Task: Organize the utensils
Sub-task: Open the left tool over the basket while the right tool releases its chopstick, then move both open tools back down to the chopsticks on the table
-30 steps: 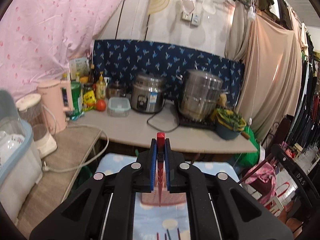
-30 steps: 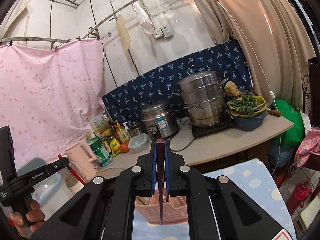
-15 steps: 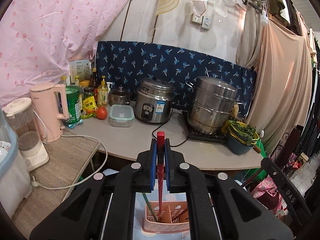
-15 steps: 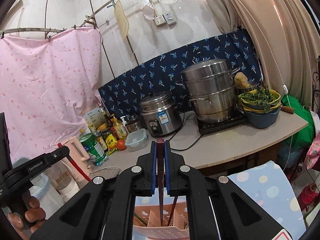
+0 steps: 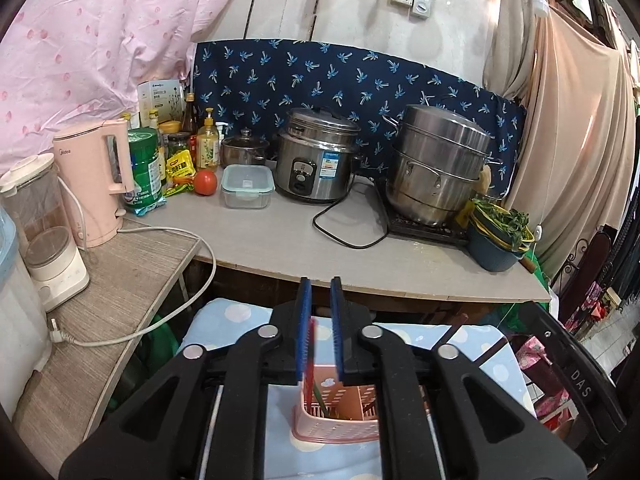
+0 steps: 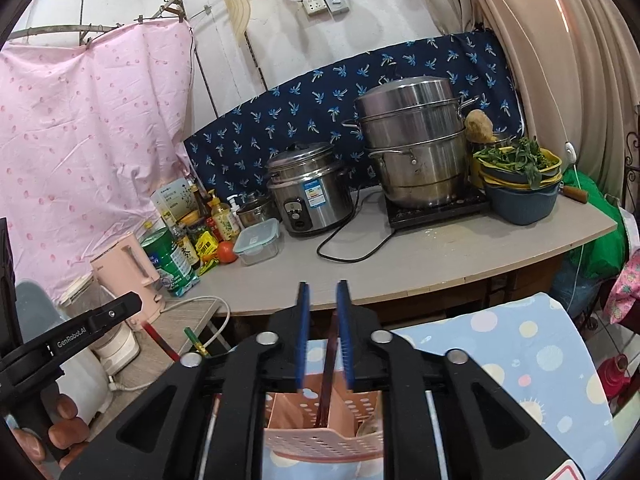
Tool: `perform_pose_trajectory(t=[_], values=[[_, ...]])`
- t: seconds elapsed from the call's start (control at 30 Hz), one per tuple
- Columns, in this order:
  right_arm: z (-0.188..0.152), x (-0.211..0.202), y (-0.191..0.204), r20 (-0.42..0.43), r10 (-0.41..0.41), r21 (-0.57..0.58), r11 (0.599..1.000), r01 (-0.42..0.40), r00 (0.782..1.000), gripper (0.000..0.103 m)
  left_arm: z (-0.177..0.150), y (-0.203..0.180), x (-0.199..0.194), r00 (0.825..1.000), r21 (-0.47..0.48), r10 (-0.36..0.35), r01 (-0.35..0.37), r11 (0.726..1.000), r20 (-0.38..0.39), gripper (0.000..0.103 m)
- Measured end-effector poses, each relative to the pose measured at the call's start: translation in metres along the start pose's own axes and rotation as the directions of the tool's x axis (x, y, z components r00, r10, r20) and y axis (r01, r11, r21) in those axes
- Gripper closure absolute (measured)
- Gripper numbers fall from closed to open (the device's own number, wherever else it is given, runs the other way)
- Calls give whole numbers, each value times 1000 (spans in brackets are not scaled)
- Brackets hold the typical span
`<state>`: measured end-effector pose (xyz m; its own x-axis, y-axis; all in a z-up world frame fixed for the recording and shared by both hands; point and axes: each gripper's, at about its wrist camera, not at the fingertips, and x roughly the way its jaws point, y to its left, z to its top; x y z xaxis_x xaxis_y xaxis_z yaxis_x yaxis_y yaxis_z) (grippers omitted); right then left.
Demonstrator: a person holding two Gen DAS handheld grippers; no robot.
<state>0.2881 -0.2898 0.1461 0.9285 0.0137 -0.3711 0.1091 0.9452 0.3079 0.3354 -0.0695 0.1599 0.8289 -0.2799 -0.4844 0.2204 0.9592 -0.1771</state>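
A pink perforated utensil holder (image 5: 340, 412) (image 6: 324, 420) stands on the blue dotted cloth below both grippers. My left gripper (image 5: 319, 330) is open above it; a red chopstick (image 5: 309, 360) drops between the jaws into the holder, beside a green one (image 5: 322, 398). My right gripper (image 6: 323, 334) is open too; a dark red-brown chopstick (image 6: 327, 372) leans in the holder between its jaws. The left gripper's side (image 6: 80, 332) shows in the right wrist view, with red and green chopstick tops (image 6: 160, 344) past it.
A counter (image 5: 360, 256) behind holds a rice cooker (image 5: 316, 160), steamer pot (image 5: 436, 164), greens bowl (image 5: 500, 236), lidded box (image 5: 247, 186), tomato, bottles and pink kettle (image 5: 96, 184). A blender (image 5: 44, 232) and cord lie on the left shelf.
Both grippers were shut on a chopstick each; now both have opened and the chopsticks have dropped into the holder. Both views have tilted down toward the holder.
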Motion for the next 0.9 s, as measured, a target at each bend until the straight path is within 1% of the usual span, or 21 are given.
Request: perform_pose_trajectory(t=[0.03, 0.07, 0.1, 0.23, 0.27, 0.33, 0.43, 0.6, 0.7, 0.8, 0.9], values=[[0, -3, 0, 4, 1, 5, 1000, -1, 1000, 78, -2, 0, -2, 1000, 1, 8, -8, 1000, 3, 69], [0, -7, -1, 7, 2, 8, 1000, -2, 1000, 76, -3, 0, -4, 1000, 0, 18, -18, 1000, 12, 63], [1, -11, -1, 9, 3, 12, 1000, -3, 1000, 74, -4, 0, -7, 1000, 3, 23, -23, 1000, 19, 61], [-2, -29, -2, 10, 10, 19, 1000, -10, 1000, 71, -8, -1, -17, 1000, 16, 27, -27, 1000, 4, 60], [-3, -34, -2, 6, 13, 21, 1000, -13, 1000, 69, -11, -1, -20, 1000, 20, 31, -31, 999, 1, 58], [-9, -43, -2, -5, 13, 22, 1000, -13, 1000, 67, -15, -2, -27, 999, 26, 38, -38, 999, -5, 52], [-21, -57, -4, -37, 9, 15, 1000, -9, 999, 67, -24, -2, -40, 999, 37, 35, -34, 999, -21, 49], [-48, -83, -12, -106, -11, 25, 1000, 14, 994, 67, -45, -3, -59, 997, 61, 54, -50, 997, -61, 45], [-68, -102, -13, -145, -45, 1, 999, 45, 988, 67, -64, -4, -72, 994, 82, 65, -58, 995, -84, 43], [-88, -117, -15, -184, -42, 1, 999, 43, 982, 67, -85, -4, -83, 991, 105, 77, -66, 992, -111, 43], [-109, -131, -16, -219, -42, 0, 999, 43, 975, 67, -105, -2, -93, 987, 107, 77, -63, 992, -138, 43]])
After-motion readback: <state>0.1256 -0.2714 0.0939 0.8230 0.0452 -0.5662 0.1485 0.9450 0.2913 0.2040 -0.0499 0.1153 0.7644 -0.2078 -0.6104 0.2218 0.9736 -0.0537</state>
